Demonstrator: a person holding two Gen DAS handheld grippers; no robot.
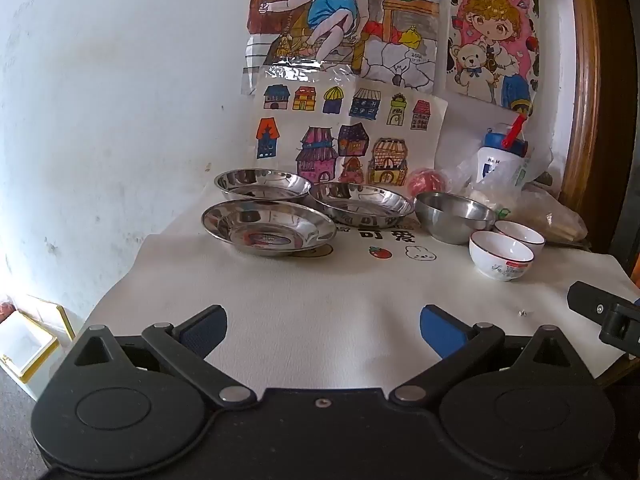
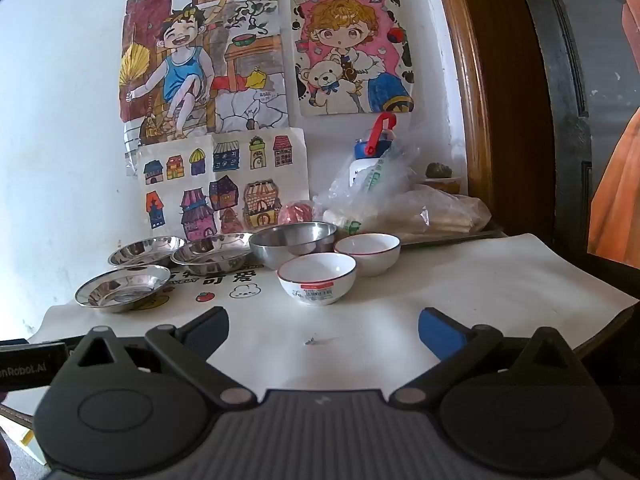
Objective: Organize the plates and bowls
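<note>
On the counter (image 1: 320, 300), under a white cloth, three shallow steel plates sit toward the wall: the nearest plate (image 1: 268, 228) at the left front, the far-left plate (image 1: 262, 185) behind it, and the middle plate (image 1: 361, 203) just beside both. Right of them stands a steel bowl (image 1: 454, 216), and close in front of it two white ceramic bowls, the near one (image 1: 501, 255) just beside the far one (image 1: 520, 233) (whether their rims meet is unclear). Children's drawings (image 1: 344, 136) hang on the wall behind. The left hand-held gripper (image 1: 323, 330) hovers over bare cloth, jaws wide apart, holding nothing. The right hand-held gripper (image 2: 323, 330) is likewise spread wide and empty, short of the near white bowl.
</note>
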